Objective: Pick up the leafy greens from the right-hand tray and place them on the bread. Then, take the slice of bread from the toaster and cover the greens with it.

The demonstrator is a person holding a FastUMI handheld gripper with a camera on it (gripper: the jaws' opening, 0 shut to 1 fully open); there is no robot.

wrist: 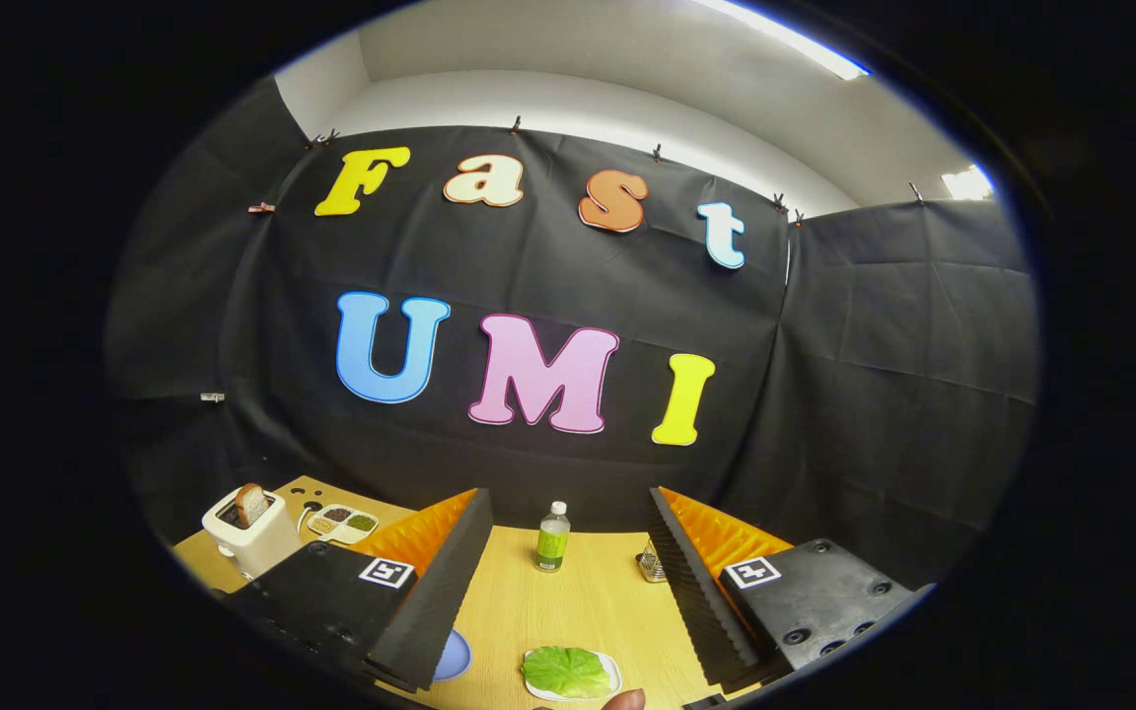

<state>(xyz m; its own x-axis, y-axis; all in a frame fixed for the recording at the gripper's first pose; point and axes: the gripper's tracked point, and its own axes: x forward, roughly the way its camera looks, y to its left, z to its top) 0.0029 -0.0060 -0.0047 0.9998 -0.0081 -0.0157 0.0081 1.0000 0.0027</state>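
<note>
Between my 2 fingers and low, close under them: flat green lettuce leaf (566, 671) on small white tray (611, 683). My gripper (568, 552) is spread wide, holding nothing. Leaf's long axis runs across the fingers; I'd tip down.

Gripper view. The left finger (430, 592) of the gripper (568, 582) covers most of a blue plate (454, 655). The right finger (691, 592) hides part of a small metal object (651, 565), unidentifiable. A fingertip (624, 700) is cut off below the leafy greens (566, 670). Contents of the divided tray (342, 523) are too small to identify.
</note>
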